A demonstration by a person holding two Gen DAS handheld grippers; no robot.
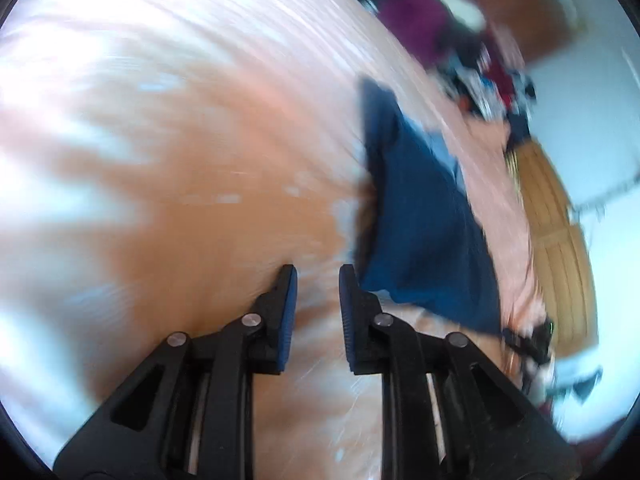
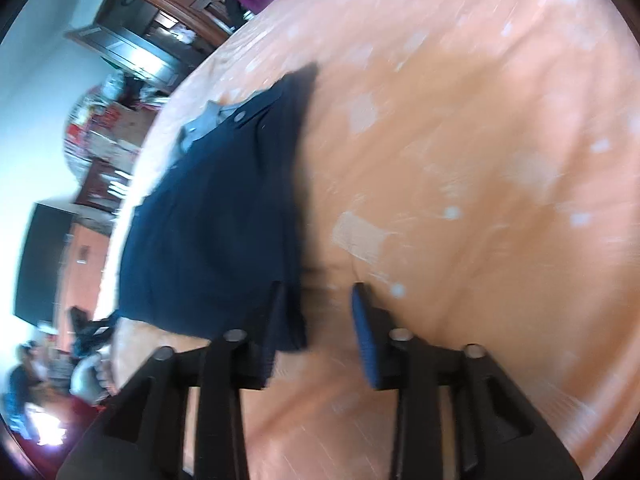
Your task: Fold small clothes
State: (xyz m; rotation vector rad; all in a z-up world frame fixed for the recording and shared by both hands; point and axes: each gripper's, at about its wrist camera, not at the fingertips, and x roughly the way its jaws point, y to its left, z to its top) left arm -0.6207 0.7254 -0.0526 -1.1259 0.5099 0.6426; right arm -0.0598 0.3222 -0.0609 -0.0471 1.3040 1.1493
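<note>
A dark blue garment (image 1: 424, 216) is seen lying on an orange patterned cloth (image 1: 192, 208), at about two o'clock from the left gripper (image 1: 318, 280). The left gripper's jaws are held moderately apart, with nothing between them. In the right wrist view the same garment (image 2: 216, 216) is spread at ten o'clock from the right gripper (image 2: 316, 300), whose jaws are open and empty, the left finger just at the fabric's near corner. A grey lining and a snap (image 2: 240, 117) are visible at the far end. The garment is judged light, soft and limp; it is best pinched at a corner or hem.
</note>
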